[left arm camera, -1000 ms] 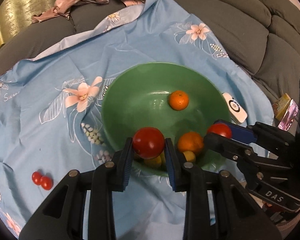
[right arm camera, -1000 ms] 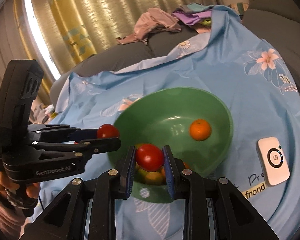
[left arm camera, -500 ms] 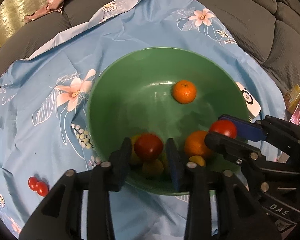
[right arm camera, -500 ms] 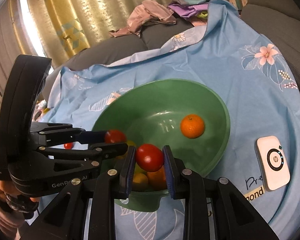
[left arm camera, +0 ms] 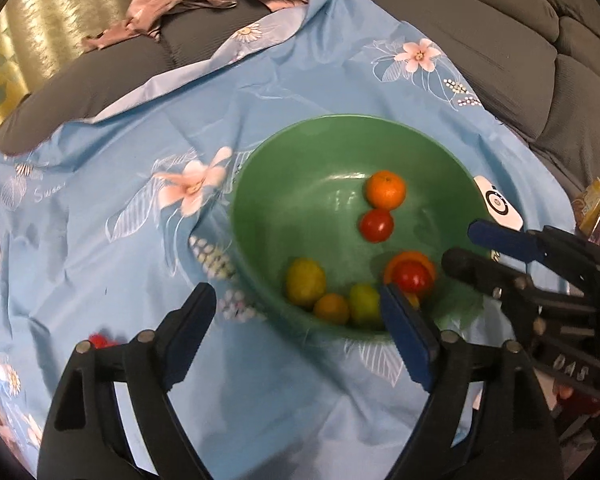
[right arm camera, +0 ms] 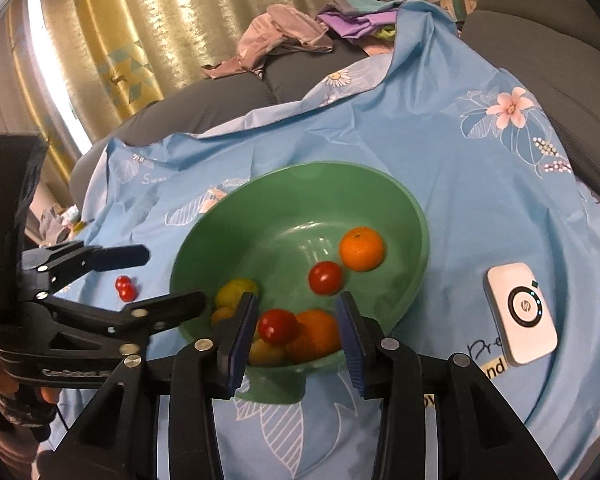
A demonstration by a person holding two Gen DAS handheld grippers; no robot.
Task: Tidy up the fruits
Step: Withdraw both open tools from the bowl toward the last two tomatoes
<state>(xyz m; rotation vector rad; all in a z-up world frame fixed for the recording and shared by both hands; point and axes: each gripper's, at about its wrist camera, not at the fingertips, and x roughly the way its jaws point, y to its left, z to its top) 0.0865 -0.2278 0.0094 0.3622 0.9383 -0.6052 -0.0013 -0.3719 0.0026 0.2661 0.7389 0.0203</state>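
A blue floral sheet (right arm camera: 380, 152) covers the grey sofa (left arm camera: 500, 40); the green bowl (left arm camera: 260, 184) sits upright; both the left gripper (left arm camera: 300, 332) and right gripper (right arm camera: 296, 332) gape empty.

Cherry tomatoes (left arm camera: 100, 340) blurred, half hidden behind left gripper (left arm camera: 296, 338); snack packets (left arm camera: 596, 214) cut off.

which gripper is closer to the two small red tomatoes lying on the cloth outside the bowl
Left. The left gripper hangs open right beside the small red tomatoes, while the right gripper sits open over the green bowl, farther off.

Both grippers, left (left arm camera: 296, 336) and right (right arm camera: 296, 334), spread wide.
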